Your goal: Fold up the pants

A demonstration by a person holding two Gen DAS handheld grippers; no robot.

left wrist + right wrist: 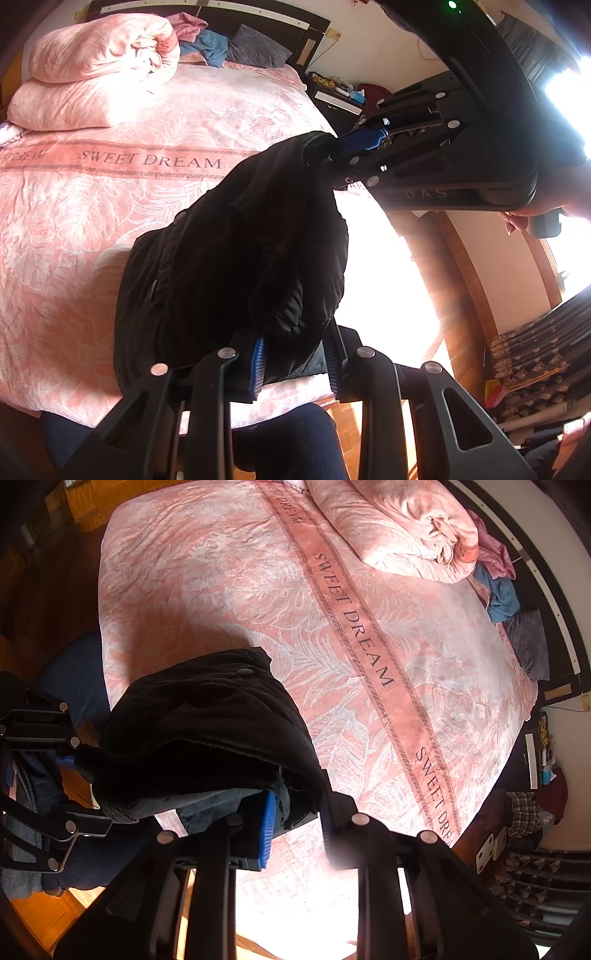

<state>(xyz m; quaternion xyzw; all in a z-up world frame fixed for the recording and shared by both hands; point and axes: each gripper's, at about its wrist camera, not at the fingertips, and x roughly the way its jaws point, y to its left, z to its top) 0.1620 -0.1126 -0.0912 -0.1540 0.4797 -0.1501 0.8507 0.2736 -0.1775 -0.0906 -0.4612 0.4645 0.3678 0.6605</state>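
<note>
The black pants [236,251] hang in the air above the pink bed [110,221], stretched between both grippers. My left gripper [295,358] is shut on one end of the pants at the bottom of the left wrist view. My right gripper [295,830] is shut on the other end of the pants [207,731]. The right gripper also shows in the left wrist view [332,151] at the upper right, gripping the fabric. The left gripper shows at the left edge of the right wrist view [70,757]. A metal button [245,672] shows on the waistband.
The bedspread reads "SWEET DREAM" [354,624]. A rolled pink duvet [99,62] and pillows lie by the headboard, with a few clothes [210,44] beside them. A nightstand [340,96] stands right of the bed. The person's legs [291,439] are at the bed's near edge.
</note>
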